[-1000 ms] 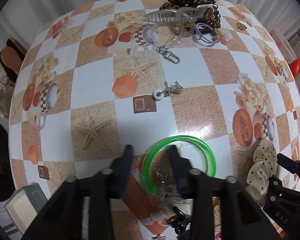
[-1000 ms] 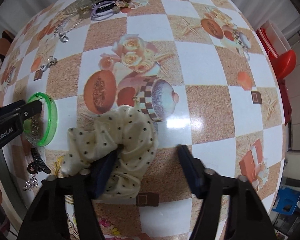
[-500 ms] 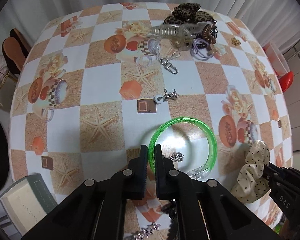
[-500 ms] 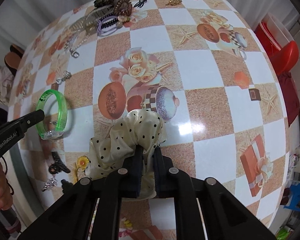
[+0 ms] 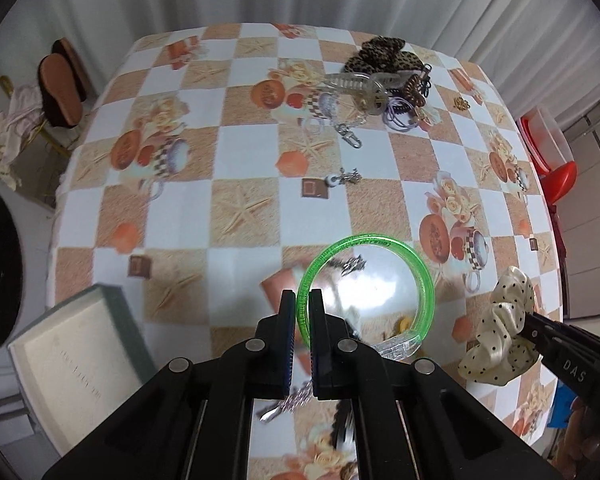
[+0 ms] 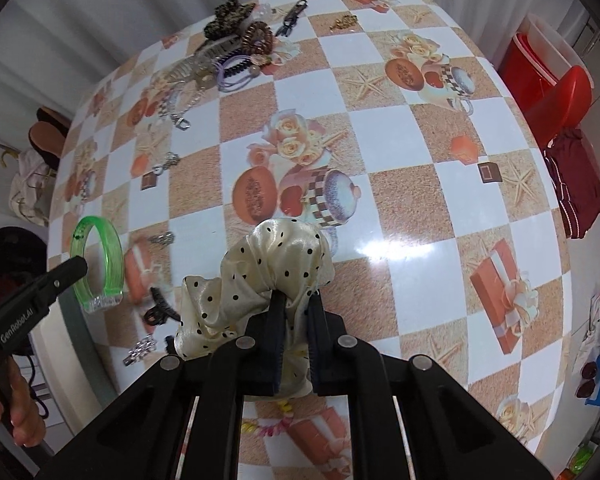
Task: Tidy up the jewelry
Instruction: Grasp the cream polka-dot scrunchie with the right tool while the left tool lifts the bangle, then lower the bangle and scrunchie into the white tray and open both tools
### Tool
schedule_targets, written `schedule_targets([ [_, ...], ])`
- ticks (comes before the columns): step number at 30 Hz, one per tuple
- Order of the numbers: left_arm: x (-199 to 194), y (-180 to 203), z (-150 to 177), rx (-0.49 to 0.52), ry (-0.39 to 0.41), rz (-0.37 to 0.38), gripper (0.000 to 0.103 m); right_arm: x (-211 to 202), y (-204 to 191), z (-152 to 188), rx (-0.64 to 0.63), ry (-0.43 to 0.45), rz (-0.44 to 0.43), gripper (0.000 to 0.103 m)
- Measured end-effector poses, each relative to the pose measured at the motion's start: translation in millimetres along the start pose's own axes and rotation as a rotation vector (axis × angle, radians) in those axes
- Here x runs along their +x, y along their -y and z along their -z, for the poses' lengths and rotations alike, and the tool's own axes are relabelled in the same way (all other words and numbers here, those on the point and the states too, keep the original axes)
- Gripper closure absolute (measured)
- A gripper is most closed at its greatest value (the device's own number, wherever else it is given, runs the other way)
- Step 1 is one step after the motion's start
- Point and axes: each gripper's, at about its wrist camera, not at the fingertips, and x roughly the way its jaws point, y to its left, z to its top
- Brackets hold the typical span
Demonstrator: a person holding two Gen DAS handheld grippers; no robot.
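My left gripper (image 5: 302,300) is shut on the rim of a green translucent bangle (image 5: 422,276) and holds it above the table; the bangle also shows in the right wrist view (image 6: 114,256). My right gripper (image 6: 296,300) is shut on a cream polka-dot scrunchie (image 6: 268,276), lifted off the table; the scrunchie shows at the right of the left wrist view (image 5: 500,336). An open grey jewelry box (image 5: 72,356) stands at the near left.
A pile of hair clips, hair ties and chains (image 5: 384,80) lies at the table's far side. A small charm (image 5: 342,177) lies mid-table. A black claw clip (image 6: 160,308) and sparkly pieces (image 6: 140,350) lie near the front edge. Red bins (image 6: 548,64) stand beyond the right edge.
Both grippers closed from open, the left on the bangle, the right on the scrunchie, and then lifted both items well above the table.
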Motion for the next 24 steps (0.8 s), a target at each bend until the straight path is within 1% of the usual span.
schedule_targets([
  [6, -24.3, -20.4, 19.2, -0.039, 0.024, -0.017, 0.092, -15.6, -23.3, 6.7, -0.038, 0.020, -0.016, 0.092],
  [14, -46.9, -59.8, 45.2, -0.123, 0.049, -0.037, 0.092, -28.2, -66.0, 15.9, -0.111, 0.033, -0.047, 0.092],
  [20, -58.5, -97.8, 70.1, -0.202, 0.060, -0.059, 0.092, -30.1, -109.9, 24.4, -0.189, 0.028, -0.082, 0.092],
  [24, -63.4, -131.4, 92.7, -0.273, 0.056, -0.092, 0.092, -26.2, -146.3, 31.3, -0.256, 0.016, -0.111, 0.092],
])
